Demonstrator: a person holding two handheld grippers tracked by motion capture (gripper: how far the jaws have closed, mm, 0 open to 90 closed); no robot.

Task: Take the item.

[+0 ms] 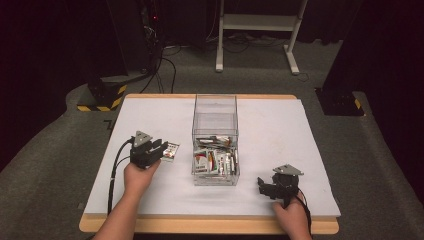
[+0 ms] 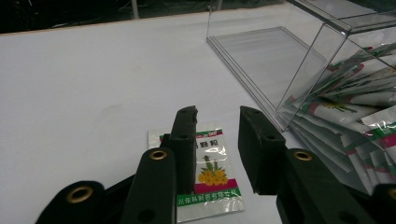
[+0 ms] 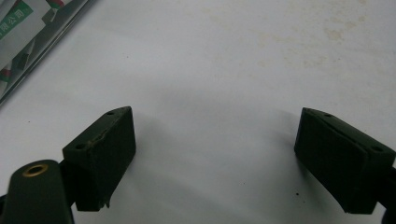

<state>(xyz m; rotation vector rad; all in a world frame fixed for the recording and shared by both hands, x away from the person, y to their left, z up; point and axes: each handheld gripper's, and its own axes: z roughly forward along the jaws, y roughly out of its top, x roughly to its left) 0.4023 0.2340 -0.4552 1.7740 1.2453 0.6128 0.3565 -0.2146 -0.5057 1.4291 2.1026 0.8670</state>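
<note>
Packet [image 2: 210, 173] with a yellow flower print lies flat on the white table [image 1: 150, 115], on its left half, just beside the clear box [image 1: 215, 107] that stands in the middle. The left gripper [image 2: 218, 122] hangs over this packet with its jaws partly open; the packet lies under and between them, but the pads do not press on it, so nothing is held. I judge the step in hand is picking up this single packet, and the box is probably where it goes, because many similar packets [image 1: 215, 161] already fill its near end. The next move calls for lowering the jaws to the packet's edges and closing on the thin foil. The right gripper [image 1: 264, 187] rests near the table's front right corner, jaws wide apart and empty.
</note>
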